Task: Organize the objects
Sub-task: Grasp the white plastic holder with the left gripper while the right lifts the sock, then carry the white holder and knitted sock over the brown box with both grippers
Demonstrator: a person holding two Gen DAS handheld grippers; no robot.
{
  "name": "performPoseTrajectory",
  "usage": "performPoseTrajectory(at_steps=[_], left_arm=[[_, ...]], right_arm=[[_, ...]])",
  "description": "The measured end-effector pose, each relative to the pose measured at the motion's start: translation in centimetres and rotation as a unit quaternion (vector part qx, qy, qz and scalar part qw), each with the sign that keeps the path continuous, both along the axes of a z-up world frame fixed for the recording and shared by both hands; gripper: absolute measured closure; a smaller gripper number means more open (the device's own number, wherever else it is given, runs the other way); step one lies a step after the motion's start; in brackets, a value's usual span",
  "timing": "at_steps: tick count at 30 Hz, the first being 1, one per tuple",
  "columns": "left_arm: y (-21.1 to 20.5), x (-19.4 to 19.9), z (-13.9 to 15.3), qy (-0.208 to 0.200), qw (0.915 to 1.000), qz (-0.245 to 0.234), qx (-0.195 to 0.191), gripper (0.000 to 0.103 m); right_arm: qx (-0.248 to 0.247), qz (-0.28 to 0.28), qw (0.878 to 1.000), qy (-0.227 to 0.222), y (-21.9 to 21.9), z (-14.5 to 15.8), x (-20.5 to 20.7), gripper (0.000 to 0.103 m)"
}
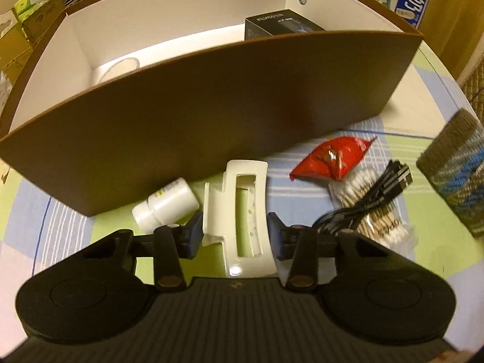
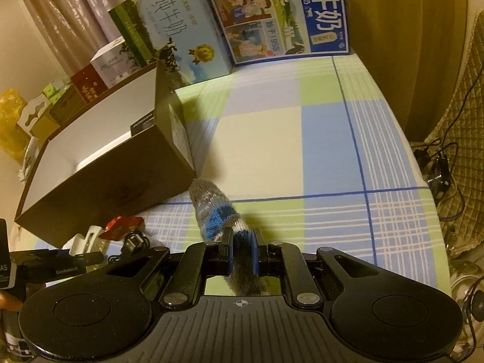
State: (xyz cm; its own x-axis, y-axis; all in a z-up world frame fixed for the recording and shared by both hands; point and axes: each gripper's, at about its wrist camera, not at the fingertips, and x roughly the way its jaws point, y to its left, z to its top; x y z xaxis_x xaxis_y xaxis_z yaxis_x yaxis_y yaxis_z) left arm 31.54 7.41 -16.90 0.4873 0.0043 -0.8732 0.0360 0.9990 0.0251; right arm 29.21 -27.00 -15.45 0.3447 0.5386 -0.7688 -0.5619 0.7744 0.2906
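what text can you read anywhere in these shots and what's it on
"纯牛奶": pale blue milk carton behind the brown cardboard box.
"纯牛奶": blue illustrated milk carton, printed upside down.
"始于1956": same blue carton.
"GenRobot.AI": black left gripper, seen from the right wrist view.
Black small box inside the brown box: brand line blurred, unreadable.
Other cartons' print: too small.

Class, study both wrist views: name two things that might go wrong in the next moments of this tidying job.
1. The left gripper straddles the white hair claw with jaws open; closing might nudge the white bottle lying beside it.
2. The right gripper pinches the knitted piece near one end; its free end may snag the brown box wall.
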Motion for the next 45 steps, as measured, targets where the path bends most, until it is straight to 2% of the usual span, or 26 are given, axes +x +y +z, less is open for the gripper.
performPoseTrajectory(at_steps=[9, 12, 14, 16, 20, 27, 29, 32, 35, 36, 37, 38, 39, 41, 45], left_arm=[[1.6, -4.1, 0.6, 0.021, 0.9997, 0.002, -0.01, 0.064], [1.9, -4.7, 0.6, 0.022, 0.9997, 0.004, -0.01, 0.064], [1.9, -4.6, 0.6, 0.022, 0.9997, 0.005, -0.009, 0.064], [2.0, -4.5, 0.6, 0.021, 0.9996, 0.01, -0.013, 0.064], [2.1, -4.5, 0.6, 0.02, 0.9996, 0.016, -0.014, 0.064], [2.2, -4.6, 0.6, 0.019, 0.9995, 0.017, -0.016, 0.062], [2.3, -4.7, 0.6, 0.018, 0.9995, 0.019, -0.016, 0.061], [2.5, -4.8, 0.5, 0.019, 0.9994, 0.023, -0.019, 0.06], [2.6, -4.9, 0.5, 0.019, 0.9993, 0.025, -0.021, 0.058], [2.6, -4.9, 0.5, 0.018, 0.9993, 0.026, -0.021, 0.057], [2.6, -4.9, 0.5, 0.018, 0.9992, 0.027, -0.021, 0.057], [2.7, -4.9, 0.5, 0.018, 0.9992, 0.028, -0.022, 0.057], [2.7, -4.8, 0.5, 0.017, 0.9992, 0.028, -0.023, 0.057], [2.7, -4.7, 0.5, 0.017, 0.9993, 0.027, -0.022, 0.057], [2.7, -4.4, 0.6, 0.014, 0.9994, 0.025, -0.02, 0.057]], right_arm=[[0.009, 0.021, 1.0, 0.004, 0.2, 0.2, -0.4, 0.095], [-0.003, 0.04, 0.999, -0.003, 0.8, 0.0, -0.8, 0.094], [-0.024, 0.064, 0.998, -0.017, 1.6, -0.4, -1.5, 0.085], [-0.049, 0.093, 0.993, -0.045, 2.4, -1.2, -2.5, 0.026], [-0.105, 0.159, 0.977, -0.096, 4.3, -3.5, -4.7, 0.025], [-0.105, 0.193, 0.975, -0.044, 6.6, -6.7, -4.6, 0.024], [-0.103, 0.193, 0.975, -0.031, 7.0, -6.9, -4.5, 0.022], [-0.112, 0.195, 0.974, -0.029, 7.5, -7.2, -4.5, 0.013], [-0.118, 0.2, 0.973, -0.022, 7.5, -7.8, -4.5, 0.013], [-0.125, 0.209, 0.969, -0.033, 7.6, -7.9, -4.8, 0.018], [-0.134, 0.22, 0.965, -0.054, 7.6, -7.8, -5.4, 0.038], [-0.135, 0.23, 0.961, -0.069, 7.5, -7.5, -5.7, 0.05], [-0.126, 0.231, 0.963, -0.061, 7.3, -7.3, -5.6, 0.074], [-0.116, 0.211, 0.97, -0.038, 6.9, -6.9, -5.0, 0.077], [-0.111, 0.186, 0.976, -0.028, 5.9, -6.5, -4.7, 0.078]])
